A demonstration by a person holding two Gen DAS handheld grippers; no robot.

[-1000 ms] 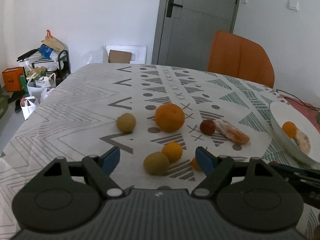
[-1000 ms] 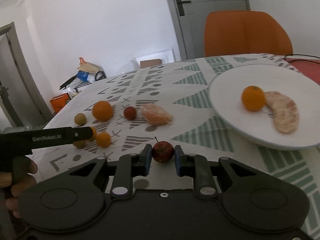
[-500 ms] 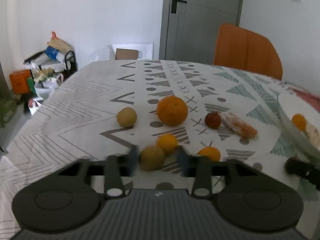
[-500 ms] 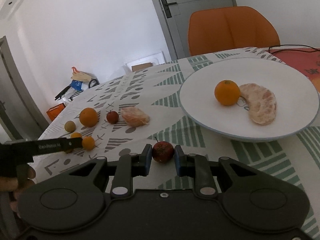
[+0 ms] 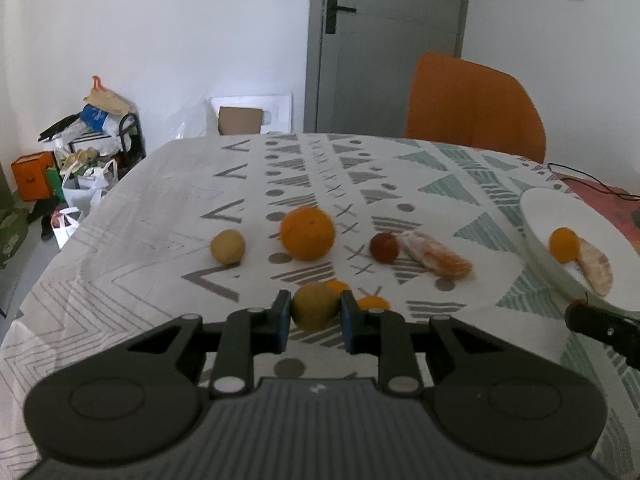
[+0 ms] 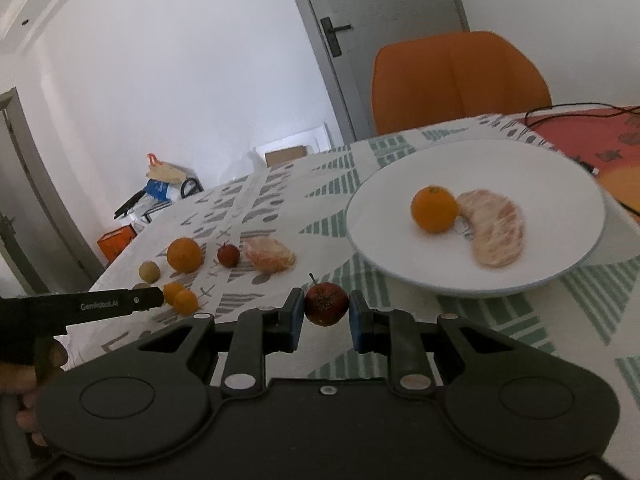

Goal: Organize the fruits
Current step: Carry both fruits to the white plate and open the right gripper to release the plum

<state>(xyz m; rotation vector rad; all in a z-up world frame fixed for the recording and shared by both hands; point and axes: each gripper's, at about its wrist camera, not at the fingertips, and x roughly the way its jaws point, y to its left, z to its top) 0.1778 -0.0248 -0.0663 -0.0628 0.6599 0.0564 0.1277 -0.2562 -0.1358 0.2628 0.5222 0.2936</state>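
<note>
My left gripper (image 5: 314, 314) is shut on a yellow-green round fruit (image 5: 315, 306) low over the patterned tablecloth. Beyond it lie two small oranges (image 5: 372, 303), a large orange (image 5: 307, 233), a second yellow-green fruit (image 5: 227, 246), a dark red fruit (image 5: 384, 247) and a peeled citrus half (image 5: 436, 255). My right gripper (image 6: 325, 310) is shut on a small dark red apple-like fruit (image 6: 326, 304) and holds it in front of the white plate (image 6: 400, 272). The plate holds a small orange (image 6: 434, 209) and a peeled citrus piece (image 6: 494, 232).
An orange chair (image 5: 474, 106) stands at the table's far side. A black cable (image 6: 576, 110) lies on a red mat (image 6: 592, 136) behind the plate. Bags and boxes (image 5: 76, 148) crowd the floor at the left. The left gripper's body (image 6: 80, 306) shows in the right wrist view.
My left gripper moved forward and closed on the yellow-green fruit. My right gripper carried the red fruit closer to the plate.
</note>
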